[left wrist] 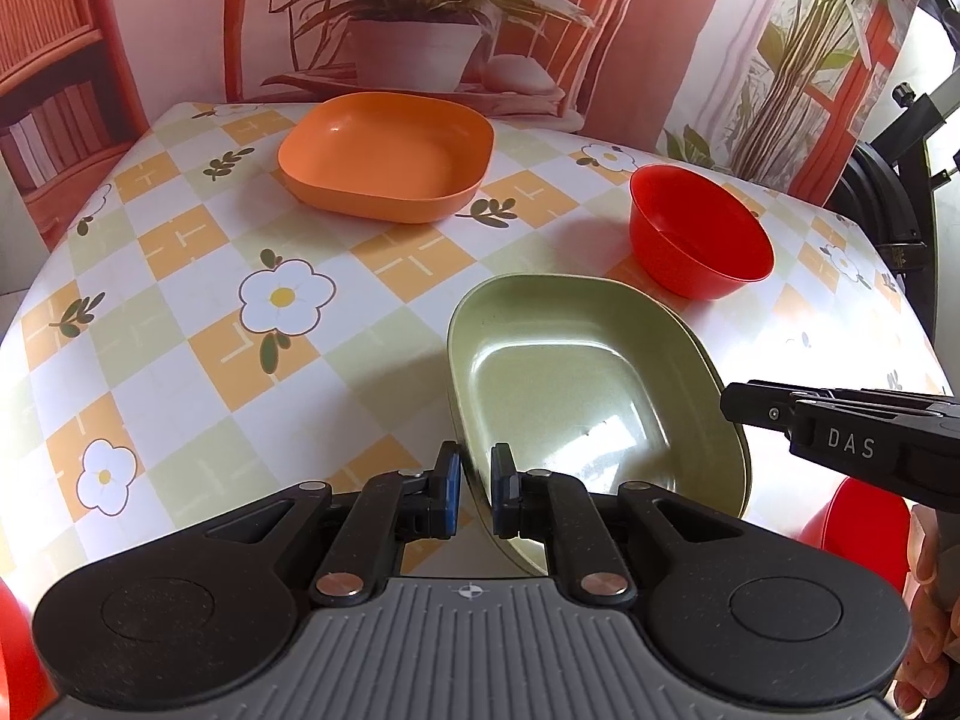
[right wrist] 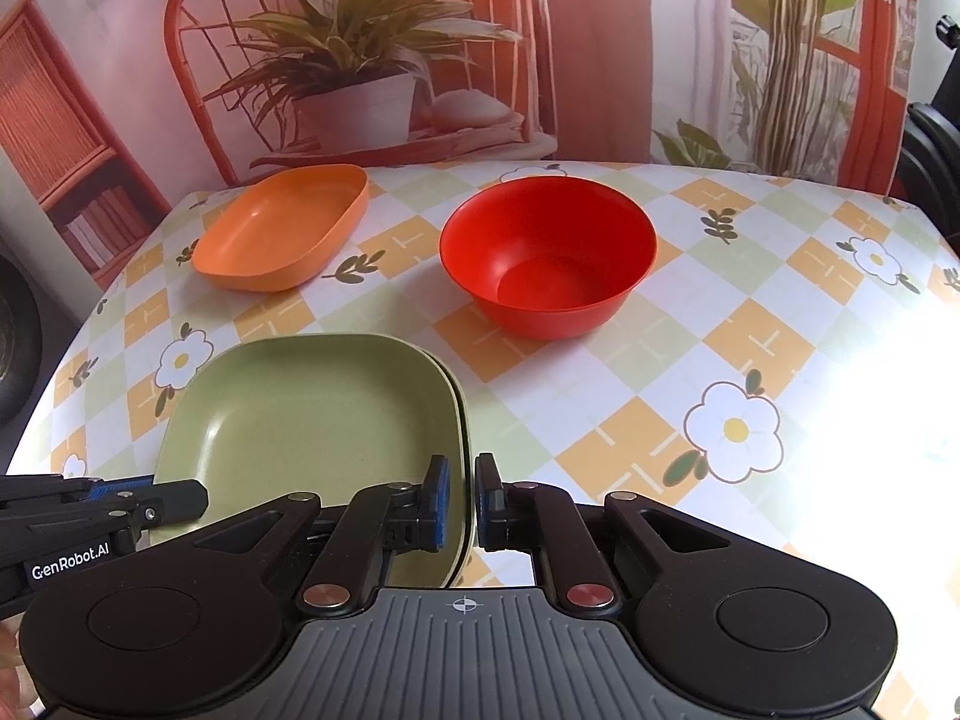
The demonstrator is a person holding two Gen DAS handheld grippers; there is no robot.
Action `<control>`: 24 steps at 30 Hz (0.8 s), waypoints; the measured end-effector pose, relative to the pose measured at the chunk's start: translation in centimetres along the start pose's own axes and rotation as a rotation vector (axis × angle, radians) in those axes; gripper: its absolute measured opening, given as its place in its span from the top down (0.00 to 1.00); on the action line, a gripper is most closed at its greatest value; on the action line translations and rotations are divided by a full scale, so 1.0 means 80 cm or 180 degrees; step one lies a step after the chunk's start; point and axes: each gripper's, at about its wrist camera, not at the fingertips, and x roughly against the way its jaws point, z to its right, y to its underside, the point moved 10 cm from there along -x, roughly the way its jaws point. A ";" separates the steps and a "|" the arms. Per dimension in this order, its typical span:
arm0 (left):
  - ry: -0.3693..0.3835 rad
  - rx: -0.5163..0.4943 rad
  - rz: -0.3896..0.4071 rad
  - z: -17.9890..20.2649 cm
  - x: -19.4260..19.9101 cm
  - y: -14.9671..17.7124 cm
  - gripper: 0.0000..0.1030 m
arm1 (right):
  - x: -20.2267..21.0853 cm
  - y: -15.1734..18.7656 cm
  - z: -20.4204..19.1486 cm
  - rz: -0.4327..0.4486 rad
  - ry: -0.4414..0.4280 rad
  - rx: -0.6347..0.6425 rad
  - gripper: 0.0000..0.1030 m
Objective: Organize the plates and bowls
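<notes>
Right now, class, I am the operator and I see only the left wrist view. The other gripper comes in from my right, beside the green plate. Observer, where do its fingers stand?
Observer: The right gripper straddles the green plate at its right rim, one pad inside and one outside. I cannot tell whether they pinch it.
Operator: Is it a single plate?
Observer: The right wrist view shows a second, paler rim just outside the plate's right edge, so something seems to be nested beneath it.
Operator: Is there anything in the red bowl?
Observer: No, the red bowl shows a bare floor.
</notes>
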 end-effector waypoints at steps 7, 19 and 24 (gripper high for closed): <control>-0.0031 -0.0056 0.0091 0.000 0.005 -0.001 0.89 | -0.007 0.009 -0.002 -0.0089 0.0039 0.0062 0.85; -0.0010 0.0002 0.0070 -0.004 -0.001 0.002 0.86 | -0.008 0.011 0.005 -0.0109 0.0067 -0.0043 0.87; 0.0065 0.0019 0.0134 -0.007 0.013 -0.007 0.86 | 0.015 -0.003 -0.005 0.0032 -0.0083 -0.0175 0.86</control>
